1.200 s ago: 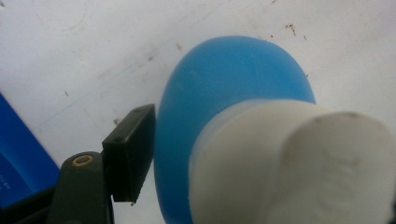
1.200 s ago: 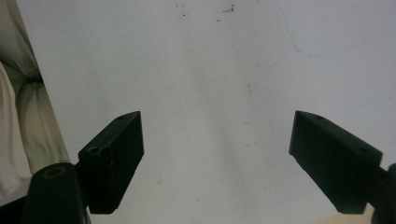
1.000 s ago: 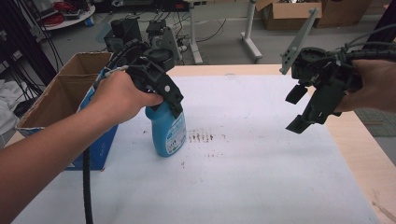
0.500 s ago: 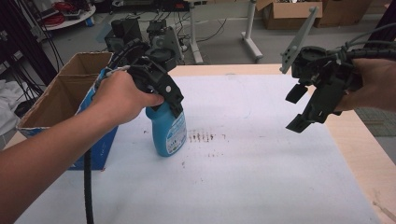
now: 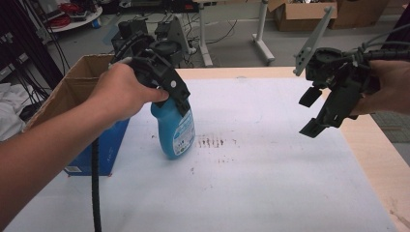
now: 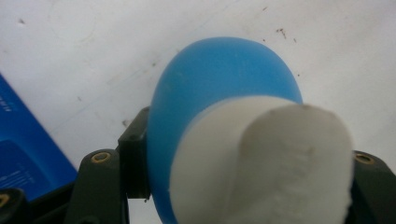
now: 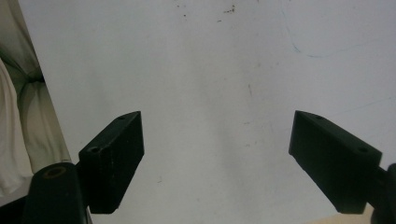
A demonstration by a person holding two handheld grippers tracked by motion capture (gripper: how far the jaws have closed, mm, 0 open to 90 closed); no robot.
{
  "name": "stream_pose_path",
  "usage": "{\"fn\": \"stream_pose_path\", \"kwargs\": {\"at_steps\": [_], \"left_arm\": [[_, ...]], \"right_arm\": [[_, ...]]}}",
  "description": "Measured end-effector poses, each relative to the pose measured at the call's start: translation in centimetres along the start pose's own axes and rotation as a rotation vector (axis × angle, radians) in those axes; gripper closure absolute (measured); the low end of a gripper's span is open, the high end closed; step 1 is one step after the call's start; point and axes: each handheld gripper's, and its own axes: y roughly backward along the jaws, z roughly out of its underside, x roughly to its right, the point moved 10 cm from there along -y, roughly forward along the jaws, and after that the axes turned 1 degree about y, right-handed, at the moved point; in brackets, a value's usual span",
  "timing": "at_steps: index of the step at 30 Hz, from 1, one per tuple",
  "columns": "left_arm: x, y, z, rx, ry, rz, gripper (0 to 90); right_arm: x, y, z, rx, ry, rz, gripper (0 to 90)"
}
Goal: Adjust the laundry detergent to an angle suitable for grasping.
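Note:
A blue bottle point(image 5: 176, 133) with a white cap point(image 6: 261, 158) stands upright on the white-covered table point(image 5: 270, 183), left of centre. My left gripper point(image 5: 170, 96) comes down on its top from above. Its jaws have just been closing and now press on the bottle's neck point(image 6: 219, 79) from both sides. My right gripper point(image 5: 312, 113) hovers above the table's right side, held by a hand. Its jaws stand wide open with nothing between them, only bare table below point(image 7: 219, 158).
A cardboard box point(image 5: 72, 87) with a blue side point(image 5: 104, 145) sits at the table's left edge, close to the bottle. Dark stains point(image 5: 212, 142) mark the sheet just right of the bottle. Bare wood point(image 5: 377, 145) runs along the right edge.

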Motion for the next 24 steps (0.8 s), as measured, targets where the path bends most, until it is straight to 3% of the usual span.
{"fn": "stream_pose_path", "kwargs": {"at_steps": [3,6,7,10,15,16,21,22,24], "left_arm": [[-0.1,1.0,-0.1,0.01,-0.002,-0.001,37.8],[-0.7,3.7,-0.1,0.044,0.01,0.003,37.9],[-0.7,3.7,-0.1,0.044,0.01,0.003,37.8],[-1.7,6.6,-0.1,0.08,0.036,-0.011,37.8],[-2.7,9.1,0.2,0.094,0.058,-0.048,37.9],[-3.2,10.5,0.4,0.102,0.071,-0.061,37.9],[-3.9,12.7,0.7,0.106,0.091,-0.074,37.9],[-4.4,14.0,0.8,0.124,0.111,-0.073,37.9],[-4.7,14.7,0.8,0.14,0.126,-0.071,37.9]], "right_arm": [[0.0,0.0,0.0,0.002,0.002,0.001,17.9],[-0.1,0.1,-0.1,0.003,0.0,0.0,17.9],[-0.1,0.1,-0.1,0.003,0.0,0.0,17.9],[-0.2,0.0,-0.1,0.001,0.006,-0.002,17.9],[-0.2,0.1,-0.3,-0.003,0.02,-0.001,18.0],[-0.2,0.3,-0.5,0.003,0.028,0.001,18.0],[-0.2,0.3,-0.6,0.008,0.039,0.0,18.0],[-0.2,0.3,-0.6,0.003,0.038,-0.002,18.0],[-0.3,0.3,-0.5,0.001,0.034,-0.004,18.0]]}}
